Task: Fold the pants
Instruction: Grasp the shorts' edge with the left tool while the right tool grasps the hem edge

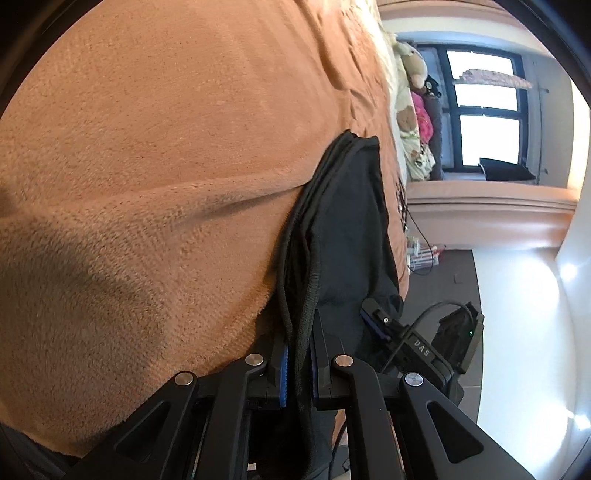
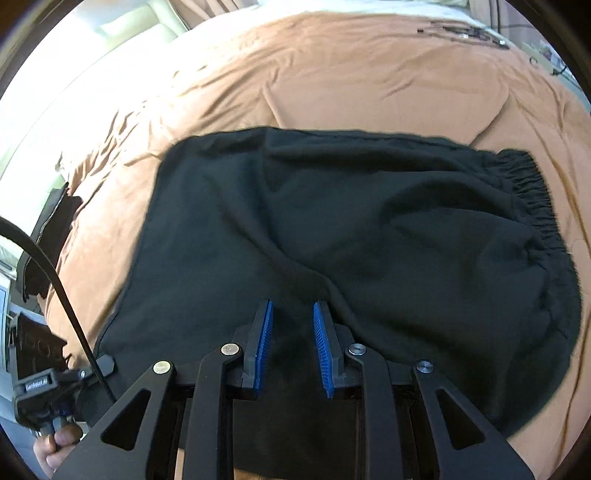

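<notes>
Black pants [image 2: 332, 206] lie spread on an orange blanket [image 2: 369, 74], their elastic waistband [image 2: 532, 192] at the right. My right gripper [image 2: 292, 306] stands at their near edge, its blue pads closed on a thick ridge of the black fabric. At the lower left, my left gripper [image 2: 74, 376], held by a hand [image 2: 55, 443], grips the pants' near left corner. In the left wrist view the picture is rolled on its side. My left gripper [image 1: 299, 354] is shut on a folded hem of the pants [image 1: 343, 221], and the right gripper [image 1: 384, 325] shows just beyond.
The blanket [image 1: 166, 147] covers a wide bed. Soft toys and pillows [image 1: 413, 74] pile at its far end, under a window [image 1: 484, 110]. Dark floor [image 1: 443, 273] lies beside the bed. A dark garment [image 2: 48, 229] lies at the bed's left edge, and small dark items [image 2: 461, 31] far right.
</notes>
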Tool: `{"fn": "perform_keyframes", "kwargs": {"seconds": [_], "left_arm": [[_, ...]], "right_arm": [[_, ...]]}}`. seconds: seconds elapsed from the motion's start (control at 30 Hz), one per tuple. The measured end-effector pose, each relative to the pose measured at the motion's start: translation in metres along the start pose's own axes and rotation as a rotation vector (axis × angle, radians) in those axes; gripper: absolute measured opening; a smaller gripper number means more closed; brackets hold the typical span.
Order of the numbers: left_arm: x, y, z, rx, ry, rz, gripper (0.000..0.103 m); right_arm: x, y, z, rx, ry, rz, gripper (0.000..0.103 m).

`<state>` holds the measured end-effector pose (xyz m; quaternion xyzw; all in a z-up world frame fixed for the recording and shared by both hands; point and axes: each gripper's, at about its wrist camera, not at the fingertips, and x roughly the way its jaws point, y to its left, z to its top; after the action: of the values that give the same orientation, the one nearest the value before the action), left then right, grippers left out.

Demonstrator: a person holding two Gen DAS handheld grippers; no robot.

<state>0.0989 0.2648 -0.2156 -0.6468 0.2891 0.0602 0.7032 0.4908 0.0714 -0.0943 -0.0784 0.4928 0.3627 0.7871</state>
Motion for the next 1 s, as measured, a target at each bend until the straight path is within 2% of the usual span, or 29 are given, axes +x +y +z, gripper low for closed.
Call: {"fn": "perform_keyframes", "kwargs": {"seconds": [0.53, 0.77, 1.0], "left_arm": [[-0.004, 0.003, -0.004, -0.066, -0.018, 0.028, 0.008], [-0.002, 0.001, -0.004, -0.07, -0.018, 0.03, 0.008], [-0.001, -0.001, -0.001, -0.06, -0.015, 0.033, 0.008]], "right_arm": [[0.047, -0.02, 0.065, 0.123, 0.012, 0.017, 0.02], [0.066, -0.018, 0.098, 0.092, 0.013, -0.022, 0.018], [0.078, -0.009, 0.116, 0.067, -0.007, -0.069, 0.018]]}}
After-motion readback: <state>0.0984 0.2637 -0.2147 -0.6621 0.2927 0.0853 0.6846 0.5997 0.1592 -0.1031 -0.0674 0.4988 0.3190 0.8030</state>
